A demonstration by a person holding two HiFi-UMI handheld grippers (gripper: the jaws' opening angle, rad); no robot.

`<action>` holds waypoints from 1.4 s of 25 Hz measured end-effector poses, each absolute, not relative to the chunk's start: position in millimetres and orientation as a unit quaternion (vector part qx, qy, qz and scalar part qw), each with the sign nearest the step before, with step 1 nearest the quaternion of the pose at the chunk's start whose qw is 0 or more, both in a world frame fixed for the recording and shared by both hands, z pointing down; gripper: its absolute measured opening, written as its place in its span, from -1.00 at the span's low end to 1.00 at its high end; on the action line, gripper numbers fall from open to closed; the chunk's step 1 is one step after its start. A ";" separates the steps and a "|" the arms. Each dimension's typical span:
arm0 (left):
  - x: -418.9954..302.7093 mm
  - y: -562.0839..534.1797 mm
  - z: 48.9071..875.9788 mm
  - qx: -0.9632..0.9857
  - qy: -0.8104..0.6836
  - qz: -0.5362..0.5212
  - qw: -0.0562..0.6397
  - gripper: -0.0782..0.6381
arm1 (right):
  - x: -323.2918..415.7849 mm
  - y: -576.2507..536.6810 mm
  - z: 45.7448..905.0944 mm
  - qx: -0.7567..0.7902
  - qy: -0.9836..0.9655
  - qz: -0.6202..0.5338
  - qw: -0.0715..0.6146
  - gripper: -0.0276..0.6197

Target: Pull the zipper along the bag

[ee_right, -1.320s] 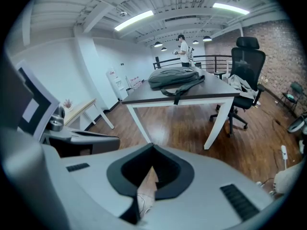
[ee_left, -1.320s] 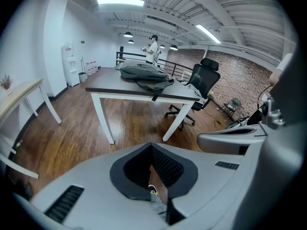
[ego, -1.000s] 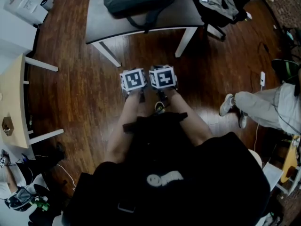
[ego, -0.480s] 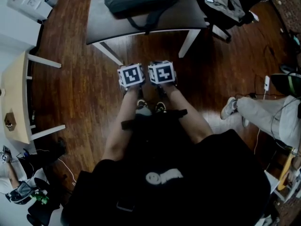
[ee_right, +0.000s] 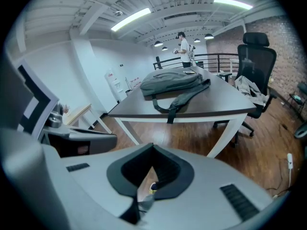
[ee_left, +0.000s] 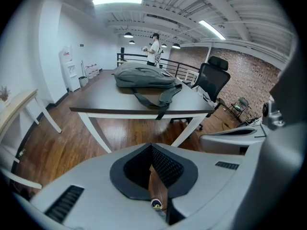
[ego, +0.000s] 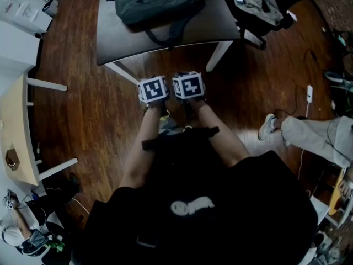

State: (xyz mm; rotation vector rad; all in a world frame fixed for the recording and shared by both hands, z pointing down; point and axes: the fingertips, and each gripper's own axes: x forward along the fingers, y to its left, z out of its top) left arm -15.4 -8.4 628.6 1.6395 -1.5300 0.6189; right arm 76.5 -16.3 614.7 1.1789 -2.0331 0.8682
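bag [ego: 157,1] grey-green, lying flat on the dark table [ego: 218,21] with white legs, one strap [ego: 168,36] hanging over the near edge. bag sits well apart from both grippers, nothing touching it. left gripper [ee_left: 152,146] fingers pressed together, nothing between them. right gripper [ee_right: 153,146] same, pads closed on nothing. both are held side by side near the table's front edge, over the dark wood floor [ego: 94,109]. black office chair [ee_left: 213,79] at the table's right end, clothes draped on it. light wood table [ego: 14,131] at left. another person's leg [ego: 309,137] and shoe at right. brick wall [ee_left: 240,65], railing and strip lights beyond.
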 end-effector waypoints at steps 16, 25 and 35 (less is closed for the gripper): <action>-63.7 -106.3 621.2 0.674 -0.569 0.247 0.401 -0.80 | 8.7 -109.4 600.7 0.463 -0.770 0.324 0.296 -0.88; -89.6 -114.2 635.7 0.665 -0.547 0.261 0.436 -0.81 | -15.5 -135.9 605.1 0.481 -0.760 0.328 0.290 -0.88; -86.2 -142.4 633.5 0.684 -0.544 0.233 0.427 -0.80 | -16.0 -151.5 606.0 0.487 -0.754 0.326 0.299 -0.88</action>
